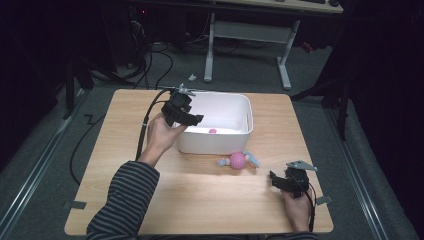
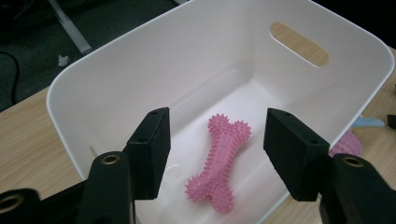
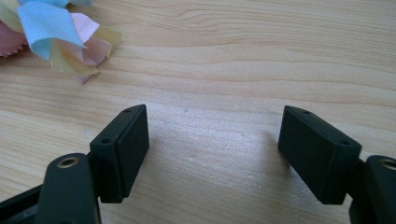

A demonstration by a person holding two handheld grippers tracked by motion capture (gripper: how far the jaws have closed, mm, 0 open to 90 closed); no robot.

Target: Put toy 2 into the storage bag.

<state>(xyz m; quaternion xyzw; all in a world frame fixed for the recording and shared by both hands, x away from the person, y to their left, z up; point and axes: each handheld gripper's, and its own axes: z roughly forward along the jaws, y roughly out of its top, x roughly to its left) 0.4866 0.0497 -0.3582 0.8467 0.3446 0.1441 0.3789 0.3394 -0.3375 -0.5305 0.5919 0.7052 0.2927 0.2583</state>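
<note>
A pink spiky bone toy (image 2: 220,162) lies on the floor of the white bin (image 2: 116,79), seen as a small pink spot (image 1: 212,131) in the high view. My left gripper (image 2: 215,149) hovers above the bin's left end (image 1: 192,120) with its jaws open and nothing between them; the bone lies below, apart from the pads. A pink ball toy with pastel ribbons (image 1: 239,160) rests on the table in front of the bin, and its ribbons (image 3: 56,32) show in the right gripper view. My right gripper (image 1: 277,181) rests open on the table near the front right.
The white bin (image 1: 235,140) stands at the back middle of the wooden table (image 1: 200,200); it has a handle slot (image 2: 299,43) in its far end. A cable (image 1: 145,125) trails from the left gripper. A desk frame (image 1: 250,45) stands on the floor beyond.
</note>
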